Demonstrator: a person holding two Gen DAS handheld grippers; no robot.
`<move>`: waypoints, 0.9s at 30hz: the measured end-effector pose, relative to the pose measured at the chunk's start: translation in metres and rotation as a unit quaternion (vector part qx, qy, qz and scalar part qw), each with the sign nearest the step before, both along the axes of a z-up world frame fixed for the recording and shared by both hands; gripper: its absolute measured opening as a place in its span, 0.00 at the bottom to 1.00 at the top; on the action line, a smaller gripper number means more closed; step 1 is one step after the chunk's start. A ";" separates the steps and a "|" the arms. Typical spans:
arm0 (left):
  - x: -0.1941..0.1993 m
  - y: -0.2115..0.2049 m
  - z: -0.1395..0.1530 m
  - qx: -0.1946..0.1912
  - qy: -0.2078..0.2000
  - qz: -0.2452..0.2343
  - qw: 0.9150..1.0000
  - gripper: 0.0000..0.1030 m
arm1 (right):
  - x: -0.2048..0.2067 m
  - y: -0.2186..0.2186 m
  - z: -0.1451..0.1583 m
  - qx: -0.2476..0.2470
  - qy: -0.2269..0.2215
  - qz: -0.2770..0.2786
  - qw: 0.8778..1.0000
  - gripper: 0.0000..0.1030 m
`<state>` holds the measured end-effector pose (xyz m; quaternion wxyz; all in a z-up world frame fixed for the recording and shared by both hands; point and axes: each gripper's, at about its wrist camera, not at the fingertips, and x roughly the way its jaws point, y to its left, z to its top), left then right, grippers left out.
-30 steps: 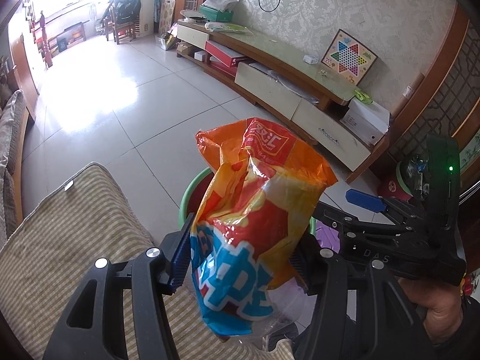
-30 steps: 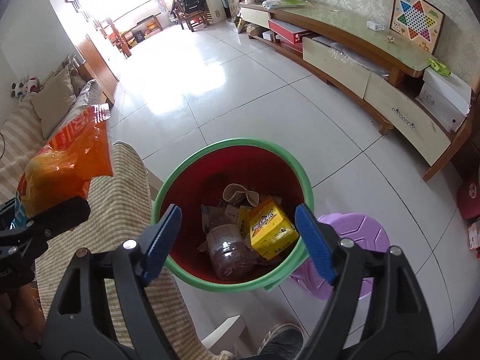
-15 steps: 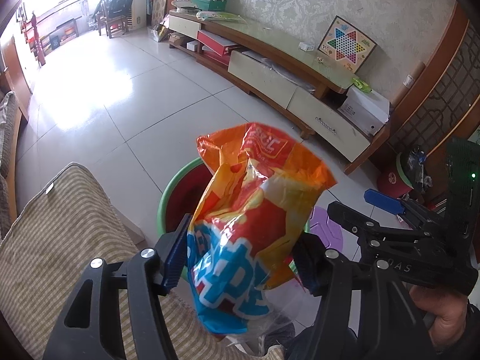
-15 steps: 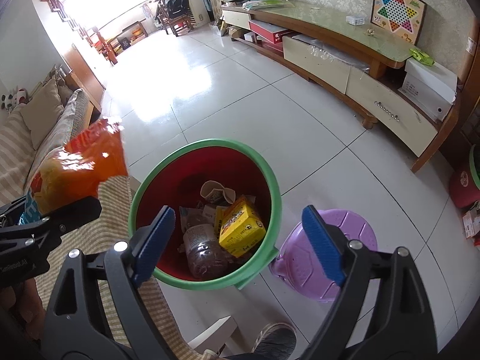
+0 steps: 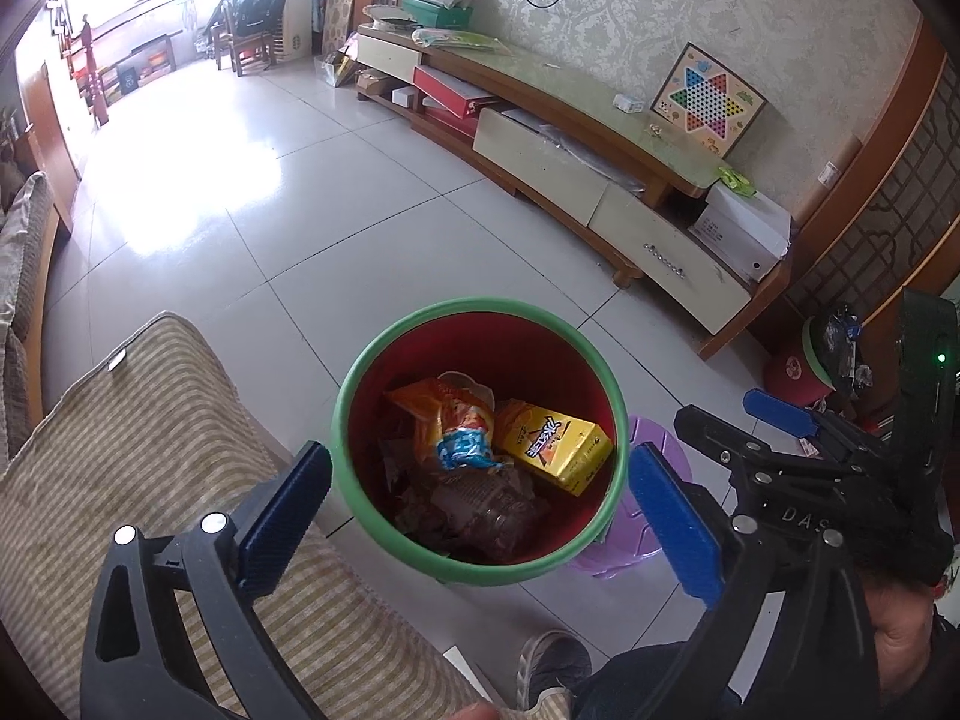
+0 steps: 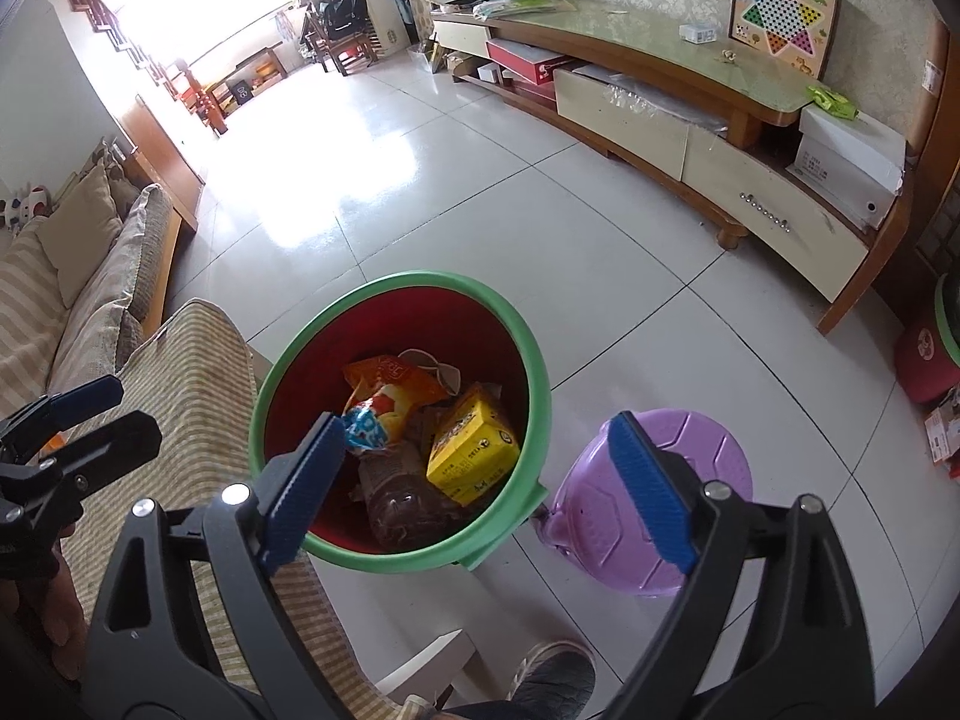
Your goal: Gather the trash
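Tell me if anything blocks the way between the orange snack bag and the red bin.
Nothing does: the orange snack bag already lies inside the red bin, atop the other trash beside a yellow box. The left claw has just opened and is empty above it.

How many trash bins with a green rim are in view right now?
2. One red bin stands just below the tongs, beside the striped cushion. A second bin sits on the floor at far right, partly hidden; others may be out of frame.

The letters "DAS" stand embossed on the black right gripper (image 5: 798, 468) body, seen right of the left gripper's fingers
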<state>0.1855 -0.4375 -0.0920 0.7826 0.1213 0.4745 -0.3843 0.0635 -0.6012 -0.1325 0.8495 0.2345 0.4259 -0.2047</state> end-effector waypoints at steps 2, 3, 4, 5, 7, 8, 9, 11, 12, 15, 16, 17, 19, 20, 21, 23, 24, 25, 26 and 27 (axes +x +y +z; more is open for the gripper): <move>-0.001 0.018 0.005 0.000 -0.008 0.012 1.000 0.92 | 0.002 0.009 0.006 -0.006 -0.006 0.008 1.000 0.89; -0.001 0.029 0.008 -0.002 -0.011 0.018 1.000 0.92 | 0.002 0.016 0.010 -0.012 -0.009 0.013 1.000 0.90; -0.002 0.041 0.011 -0.005 -0.015 0.026 1.000 0.92 | 0.003 0.026 0.015 -0.020 -0.012 0.020 1.000 0.91; -0.002 0.054 0.014 -0.007 -0.018 0.036 0.999 0.92 | 0.004 0.036 0.020 -0.027 -0.015 0.028 0.999 0.93; -0.003 0.082 0.021 -0.012 -0.028 0.062 0.998 0.92 | 0.007 0.059 0.031 -0.039 -0.023 0.046 0.998 0.95; -0.005 0.097 0.026 -0.013 -0.035 0.076 0.996 0.92 | 0.010 0.071 0.035 -0.045 -0.027 0.056 0.997 0.95; -0.006 0.112 0.031 -0.014 -0.040 0.089 0.995 0.92 | 0.011 0.084 0.040 -0.052 -0.030 0.067 0.996 0.95; -0.010 0.141 0.039 -0.015 -0.048 0.113 0.992 0.92 | 0.016 0.112 0.049 -0.062 -0.035 0.091 0.993 0.95; -0.013 0.156 0.044 -0.016 -0.053 0.125 0.991 0.92 | 0.018 0.126 0.054 -0.066 -0.038 0.103 0.992 0.95; -0.024 0.199 0.058 -0.018 -0.077 0.156 0.985 0.92 | 0.024 0.169 0.069 -0.078 -0.048 0.138 0.986 0.95; -0.029 0.214 0.063 -0.018 -0.088 0.168 0.982 0.92 | 0.025 0.182 0.073 -0.077 -0.052 0.148 0.985 0.95; -0.034 0.227 0.067 -0.017 -0.098 0.178 0.979 0.92 | 0.026 0.195 0.077 -0.077 -0.056 0.157 0.983 0.95; -0.044 0.257 0.077 -0.017 -0.116 0.203 0.972 0.92 | 0.027 0.219 0.085 -0.081 -0.060 0.171 0.980 0.95; -0.049 0.272 0.080 -0.019 -0.123 0.215 0.969 0.92 | 0.027 0.231 0.089 -0.083 -0.061 0.178 0.979 0.95; -0.054 0.286 0.084 -0.021 -0.129 0.228 0.965 0.92 | 0.027 0.244 0.093 -0.086 -0.063 0.186 0.977 0.95; -0.065 0.311 0.089 -0.024 -0.142 0.248 0.958 0.92 | 0.024 0.265 0.101 -0.091 -0.071 0.195 0.974 0.95; -0.071 0.321 0.091 -0.023 -0.147 0.257 0.955 0.92 | 0.023 0.276 0.105 -0.093 -0.074 0.201 0.972 0.95; -0.076 0.333 0.092 -0.027 -0.151 0.265 0.952 0.92 | 0.021 0.285 0.108 -0.096 -0.076 0.205 0.971 0.95; -0.081 0.345 0.095 -0.035 -0.154 0.275 0.948 0.92 | 0.019 0.294 0.111 -0.100 -0.079 0.211 0.969 0.95; -0.085 0.354 0.097 -0.044 -0.155 0.284 0.945 0.92 | 0.017 0.304 0.115 -0.104 -0.082 0.217 0.967 0.95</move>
